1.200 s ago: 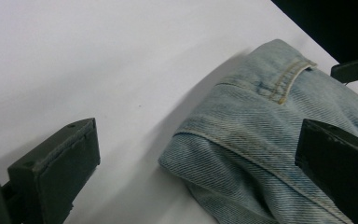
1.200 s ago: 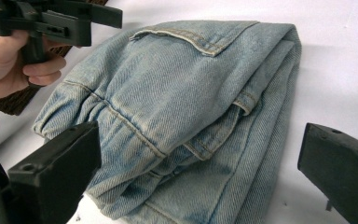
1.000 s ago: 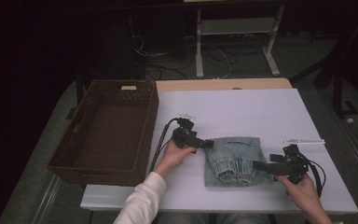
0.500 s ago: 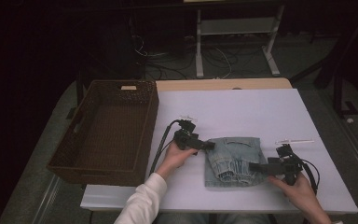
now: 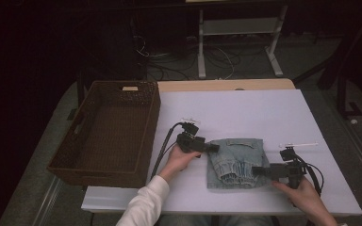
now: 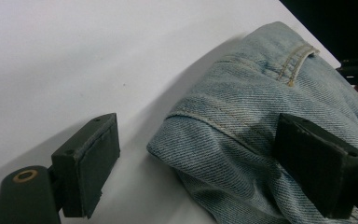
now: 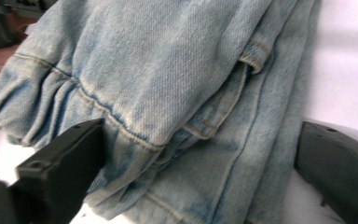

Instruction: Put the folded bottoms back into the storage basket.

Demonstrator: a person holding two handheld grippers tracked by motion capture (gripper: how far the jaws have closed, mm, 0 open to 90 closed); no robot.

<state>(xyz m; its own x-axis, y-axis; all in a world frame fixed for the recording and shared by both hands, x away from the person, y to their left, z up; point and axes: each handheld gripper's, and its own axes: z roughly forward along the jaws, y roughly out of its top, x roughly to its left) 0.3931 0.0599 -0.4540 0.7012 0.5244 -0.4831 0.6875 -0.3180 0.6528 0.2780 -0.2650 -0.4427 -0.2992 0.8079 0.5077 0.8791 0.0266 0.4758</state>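
A folded pair of light-blue jeans (image 5: 235, 162) lies on the white table (image 5: 245, 110) near its front edge. My left gripper (image 5: 214, 147) is at the jeans' left edge. In the left gripper view the jeans' corner (image 6: 242, 121) lies between the jaws of the left gripper (image 6: 205, 172), which have just been closing. One pad rests by the cloth and the other stands apart on the table. My right gripper (image 5: 257, 172) reaches in from the jeans' right side. The right gripper (image 7: 200, 186) is open wide, with the denim folds (image 7: 168, 70) between its jaws.
A dark brown wicker basket (image 5: 99, 176) stands at the table's left side, with nothing visible inside. A thin white stick-like thing (image 5: 301, 144) lies right of the jeans. Behind the table are floor cables and a white stand (image 5: 238, 28).
My right gripper has slid left, from beside the jeans to over their right edge. The left hand has stayed at the left edge.
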